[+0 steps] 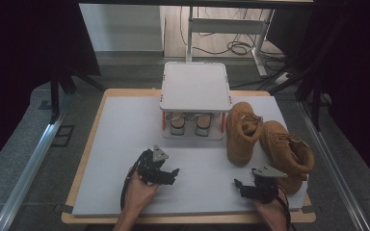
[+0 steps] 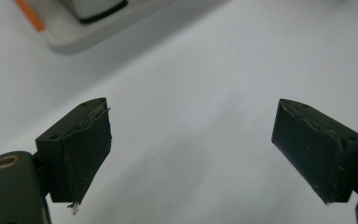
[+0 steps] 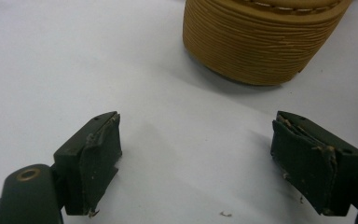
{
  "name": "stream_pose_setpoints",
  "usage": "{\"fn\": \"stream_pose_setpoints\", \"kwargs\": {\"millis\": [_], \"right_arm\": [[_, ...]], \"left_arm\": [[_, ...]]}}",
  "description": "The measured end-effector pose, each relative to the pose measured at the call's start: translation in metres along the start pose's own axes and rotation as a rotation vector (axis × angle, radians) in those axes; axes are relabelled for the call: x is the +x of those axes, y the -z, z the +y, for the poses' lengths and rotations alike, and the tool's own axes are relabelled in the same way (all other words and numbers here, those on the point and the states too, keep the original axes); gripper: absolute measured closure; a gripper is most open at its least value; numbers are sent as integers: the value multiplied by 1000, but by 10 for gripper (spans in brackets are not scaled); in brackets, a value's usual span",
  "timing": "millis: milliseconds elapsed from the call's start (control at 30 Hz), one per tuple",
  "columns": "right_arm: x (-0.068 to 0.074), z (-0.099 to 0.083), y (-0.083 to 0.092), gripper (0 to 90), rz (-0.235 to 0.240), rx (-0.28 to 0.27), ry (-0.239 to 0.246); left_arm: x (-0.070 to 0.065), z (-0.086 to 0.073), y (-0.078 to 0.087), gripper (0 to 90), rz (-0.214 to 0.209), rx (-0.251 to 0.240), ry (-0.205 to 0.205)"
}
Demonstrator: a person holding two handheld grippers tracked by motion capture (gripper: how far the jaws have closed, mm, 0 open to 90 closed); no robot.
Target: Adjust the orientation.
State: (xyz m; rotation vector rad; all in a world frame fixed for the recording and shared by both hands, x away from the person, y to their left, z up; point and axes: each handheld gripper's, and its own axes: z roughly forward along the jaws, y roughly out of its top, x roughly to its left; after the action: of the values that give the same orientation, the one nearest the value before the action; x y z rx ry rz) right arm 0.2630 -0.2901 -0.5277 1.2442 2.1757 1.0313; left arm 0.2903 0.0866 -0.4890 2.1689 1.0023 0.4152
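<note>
Two tan boots stand on the right of the white mat [image 1: 120,139]: one [image 1: 242,132] upright beside the rack, the other [image 1: 286,151] tipped toward the right edge. My left gripper [image 1: 173,175] rests low over the mat's front middle. In the left gripper view it [image 2: 191,126] stands open over bare mat, nothing between the pads. My right gripper [image 1: 239,187] sits at the front right, just in front of the tipped boot. In the right gripper view it [image 3: 196,140] is open and empty, and a boot's ribbed tan sole [image 3: 256,42] lies a short way ahead.
A white two-level rack [image 1: 195,86] stands at the mat's back middle, with a pair of light shoes [image 1: 177,124] on its lower shelf. Its base corner [image 2: 88,28] shows in the left gripper view. The wooden table edge [image 1: 84,163] frames the mat; a desk frame and cables lie beyond.
</note>
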Motion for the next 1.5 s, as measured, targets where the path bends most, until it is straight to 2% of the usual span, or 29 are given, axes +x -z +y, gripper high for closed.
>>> {"fn": "stream_pose_setpoints", "kwargs": {"millis": [133, 300, 333, 433, 633, 700, 767, 867, 1000, 1100, 1167, 1233, 1333, 1500], "right_arm": [[0, 1, 0, 156, -2, 6, -2], [1, 2, 0, 153, -3, 16, -8], [1, 2, 0, 152, -3, 19, -9], [1, 3, -1, 149, -7, 25, -10], [1, 4, -1, 157, -8, 33, -10], [2, 4, 1, 222, -16, 26, -15], [3, 2, 4, 398, -9, 8, -12], [6, 1, 7, 507, -13, -3, 8], [10, -3, 15, 636, -60, -12, 41], [5, -11, 25, 718, -81, -30, 5], [-3, -17, 33, 778, -84, -42, -37], [-10, -24, 40, 835, -93, -50, -57], [-17, -31, 48, 886, -115, -53, -73], [-28, -41, 58, 893, -172, -57, -84]], "left_arm": [[5, -14, 2, 118, -8, -13, 11], [8, -28, -2, 119, 4, 29, 3], [9, -31, -3, 119, 4, 31, 13], [10, -36, -8, 119, -3, 34, 34], [10, -39, -10, 121, 0, 25, 41], [10, -39, -10, 126, 1, 23, 42], [10, -39, -10, 128, 2, 22, 42], [10, -39, -10, 128, 2, 27, 35], [10, -39, -10, 128, 2, 27, 35], [10, -39, -9, 129, 2, 27, 35], [10, -39, -9, 129, 2, 26, 35], [10, -39, -9, 129, 2, 26, 34], [10, -39, -9, 129, 4, 26, 36], [10, -39, -10, 129, 3, 24, 37]]}}
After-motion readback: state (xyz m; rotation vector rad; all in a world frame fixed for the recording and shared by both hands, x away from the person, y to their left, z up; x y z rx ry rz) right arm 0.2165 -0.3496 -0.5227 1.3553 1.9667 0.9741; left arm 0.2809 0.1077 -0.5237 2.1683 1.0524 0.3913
